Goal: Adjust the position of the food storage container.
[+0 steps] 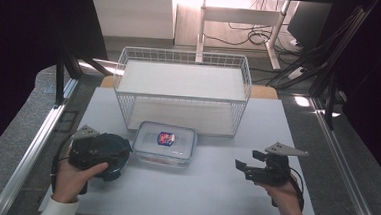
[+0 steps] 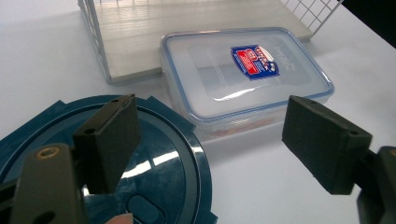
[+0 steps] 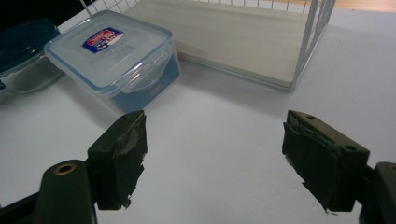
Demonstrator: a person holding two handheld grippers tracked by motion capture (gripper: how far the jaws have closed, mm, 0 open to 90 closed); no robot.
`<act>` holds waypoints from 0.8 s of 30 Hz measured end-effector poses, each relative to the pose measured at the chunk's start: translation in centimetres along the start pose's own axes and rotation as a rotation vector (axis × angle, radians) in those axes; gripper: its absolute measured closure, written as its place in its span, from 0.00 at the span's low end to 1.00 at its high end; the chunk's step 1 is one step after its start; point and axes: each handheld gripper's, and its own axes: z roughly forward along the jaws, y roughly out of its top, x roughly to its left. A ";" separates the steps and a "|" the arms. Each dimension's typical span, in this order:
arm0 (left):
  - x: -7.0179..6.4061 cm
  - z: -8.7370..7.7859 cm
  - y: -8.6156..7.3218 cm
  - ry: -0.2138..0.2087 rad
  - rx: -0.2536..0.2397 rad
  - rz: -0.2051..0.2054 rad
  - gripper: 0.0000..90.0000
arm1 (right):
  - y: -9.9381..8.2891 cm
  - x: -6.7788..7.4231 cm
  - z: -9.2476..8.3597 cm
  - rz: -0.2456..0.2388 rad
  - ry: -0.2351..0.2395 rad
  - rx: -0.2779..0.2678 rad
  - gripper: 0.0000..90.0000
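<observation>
A clear rectangular box (image 1: 165, 143) with a blue-trimmed lid and a red and blue sticker lies on the white table, in front of the wire rack. Left of it, touching or nearly so, stands a round glass bowl with a dark teal lid (image 1: 118, 145). My left gripper (image 1: 104, 151) hovers over that lid, open, with nothing between its pads. In the left gripper view one jaw is above the teal lid (image 2: 163, 163) and the other above bare table, with the clear box (image 2: 243, 70) just ahead. My right gripper (image 1: 249, 160) is open over bare table at the right, pointing left toward the box (image 3: 112, 51).
A white wire rack (image 1: 182, 89) with two shelves stands at the back middle of the table (image 1: 213, 189); its low shelf (image 3: 243, 37) opens toward me. Metal frame rails run along both table sides. Bare table lies between the two grippers.
</observation>
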 end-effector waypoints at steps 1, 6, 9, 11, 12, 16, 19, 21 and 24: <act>0.0 -0.1 0.1 -0.002 -0.004 -0.005 0.23 | 0.0 -0.1 0.1 0.000 -0.003 0.007 0.24; -0.1 0.1 0.1 -0.005 -0.002 -0.003 0.25 | 0.0 -0.1 0.1 -0.003 -0.004 0.004 0.25; -0.2 0.5 -0.1 0.000 0.016 0.006 0.25 | 0.1 -0.2 0.2 -0.002 -0.015 0.010 0.25; -0.3 0.6 -0.1 0.004 0.021 0.010 0.26 | 0.1 0.0 0.2 -0.004 -0.019 0.013 0.25; -0.3 0.6 -0.1 0.001 0.020 0.009 0.26 | 0.1 0.0 0.2 -0.004 -0.019 0.013 0.25; -0.6 0.6 -0.2 -0.007 0.022 0.030 0.27 | 0.1 0.0 0.0 0.002 -0.023 0.014 0.25; -0.7 0.6 -0.2 0.006 0.025 0.048 0.30 | 0.1 -0.4 0.0 0.018 -0.025 0.016 0.25; -0.5 0.7 0.1 0.013 0.030 0.046 0.32 | 0.1 -0.5 0.0 0.029 -0.030 0.013 0.25; -0.2 0.9 0.5 0.025 0.033 0.028 0.34 | 0.2 -0.5 -0.1 0.032 -0.031 0.011 0.25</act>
